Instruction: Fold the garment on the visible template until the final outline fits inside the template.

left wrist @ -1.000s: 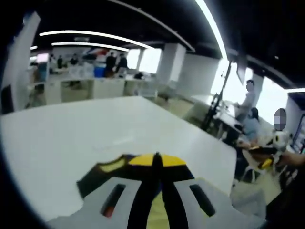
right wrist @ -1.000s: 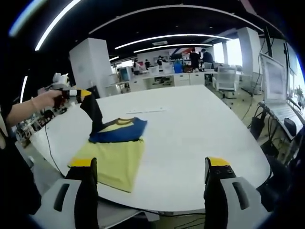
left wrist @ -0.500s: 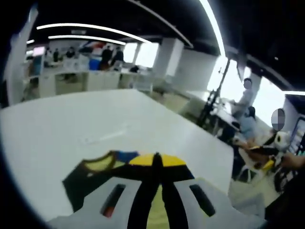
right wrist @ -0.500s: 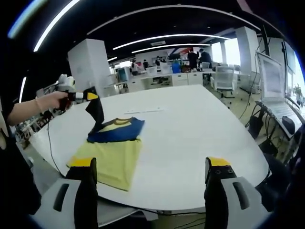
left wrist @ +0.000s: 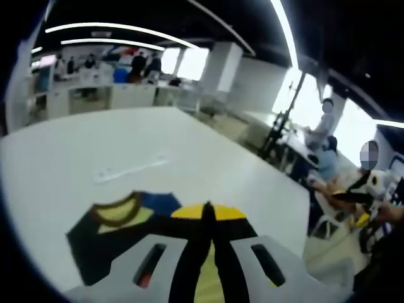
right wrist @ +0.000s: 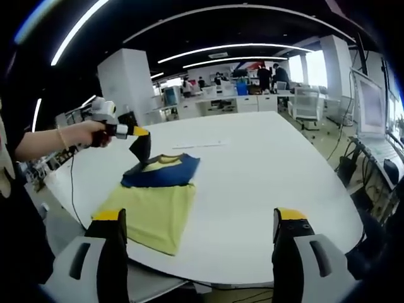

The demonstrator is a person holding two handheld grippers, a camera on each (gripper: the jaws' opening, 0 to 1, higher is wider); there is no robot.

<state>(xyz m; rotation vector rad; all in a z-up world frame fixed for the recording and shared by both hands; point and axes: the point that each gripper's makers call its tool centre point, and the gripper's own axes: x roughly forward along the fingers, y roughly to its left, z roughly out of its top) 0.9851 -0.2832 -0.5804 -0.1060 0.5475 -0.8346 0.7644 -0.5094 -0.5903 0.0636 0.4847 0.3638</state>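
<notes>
Inspection of the large white oval worktop [right wrist: 265, 189] is showing a yellow short-sleeved garment with a navy upper part and yellow collar [right wrist: 154, 202] lying towards the near left edge in the right gripper view. Its yellow lower half is lying flat, with the hem reaching close to the worktop edge. The navy upper part is partly folded over, and one dark sleeve [right wrist: 140, 146] is being lifted clear of the surface.

That sleeve is being pinched by the left hand-held gripper [right wrist: 137, 132], whose yellow-tipped jaws are closed on the dark fabric; the tool is being held in a person's hand [right wrist: 95, 132] entering from the left. In the left gripper view, the left hand-held gripper [left wrist: 208, 211] is seen with its jaws pressed together, dark cloth [left wrist: 104, 243] hanging beside them and the yellow collar [left wrist: 117, 213] facing up.

The right hand-held gripper [right wrist: 201, 218] is being kept wide apart, holding nothing, well back from the garment at the near edge of the worktop. A thin pale strip [right wrist: 197, 145] is lying on the worktop beyond the garment; whether it is part of a template cannot be told.
</notes>
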